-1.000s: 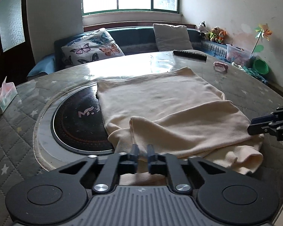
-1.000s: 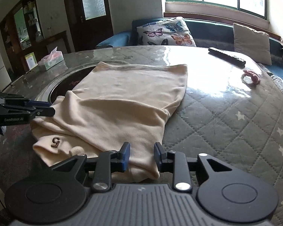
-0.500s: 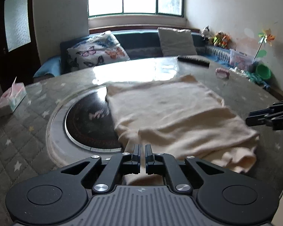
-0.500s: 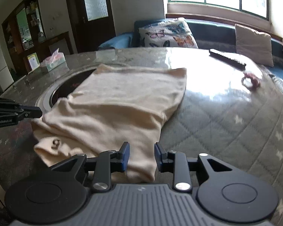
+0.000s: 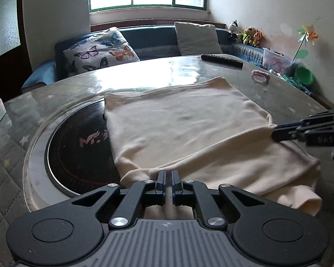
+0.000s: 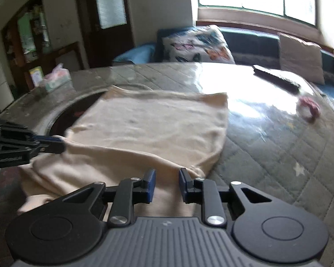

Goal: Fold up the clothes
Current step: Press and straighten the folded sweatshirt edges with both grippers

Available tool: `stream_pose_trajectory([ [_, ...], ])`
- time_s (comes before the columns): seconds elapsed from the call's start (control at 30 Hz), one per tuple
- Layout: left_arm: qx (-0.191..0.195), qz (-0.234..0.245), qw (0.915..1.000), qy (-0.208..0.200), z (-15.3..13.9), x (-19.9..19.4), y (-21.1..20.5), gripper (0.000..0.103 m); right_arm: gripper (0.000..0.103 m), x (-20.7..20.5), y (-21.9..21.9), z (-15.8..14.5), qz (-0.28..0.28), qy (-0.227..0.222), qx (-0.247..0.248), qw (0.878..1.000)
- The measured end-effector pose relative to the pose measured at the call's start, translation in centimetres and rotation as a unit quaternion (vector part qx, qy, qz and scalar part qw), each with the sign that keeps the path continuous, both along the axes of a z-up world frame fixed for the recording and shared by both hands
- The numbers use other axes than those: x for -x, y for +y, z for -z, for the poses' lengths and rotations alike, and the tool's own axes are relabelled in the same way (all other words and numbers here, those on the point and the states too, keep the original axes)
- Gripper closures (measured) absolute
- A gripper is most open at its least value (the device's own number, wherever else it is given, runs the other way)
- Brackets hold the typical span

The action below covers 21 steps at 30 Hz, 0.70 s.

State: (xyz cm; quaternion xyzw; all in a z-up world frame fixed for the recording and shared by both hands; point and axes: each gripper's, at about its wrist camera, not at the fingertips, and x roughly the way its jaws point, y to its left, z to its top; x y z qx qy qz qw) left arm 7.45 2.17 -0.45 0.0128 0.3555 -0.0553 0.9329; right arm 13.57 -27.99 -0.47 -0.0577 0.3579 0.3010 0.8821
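- Your left gripper (image 5: 168, 174), angled down, is clenched on the cloth's (image 5: 184, 129) near-edge fold.
- Your right gripper (image 6: 164, 175) is closing over the cloth; both have slid forward.

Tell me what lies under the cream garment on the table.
Under the cream garment, its left edge covers part of the round black cooktop set into the quilted table. Whatever sits beneath the rest of it is hidden.

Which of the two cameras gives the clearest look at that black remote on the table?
The left wrist view: the remote lies sharp and whole at the table's far edge. In the right wrist view the remote is smeared by motion blur.
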Motion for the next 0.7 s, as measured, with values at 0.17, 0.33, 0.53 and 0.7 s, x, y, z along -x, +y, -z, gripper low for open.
stream_pose_trajectory([
  [0.17, 0.011, 0.006, 0.9997, -0.02, -1.1, 0.6, 0.0, 0.096, 0.09, 0.3, -0.4, -0.9, 0.012, -0.027, 0.017, 0.999],
  [0.33, 0.005, 0.02, 0.9997, -0.011, -0.4, 0.3, -0.7, 0.095, 0.09, 0.9, 1.0, -0.6, -0.015, -0.036, 0.015, 0.999],
  [0.53, 0.002, 0.026, 0.9996, -0.014, -0.3, 1.0, -0.6, 0.094, 0.092, 1.9, 0.1, 0.5, -0.006, -0.043, 0.035, 0.998],
  [0.7, -0.004, 0.042, 0.9991, -0.011, 0.1, 1.6, -1.2, 0.094, 0.091, 3.3, -0.2, -0.1, -0.025, -0.048, 0.042, 0.998],
])
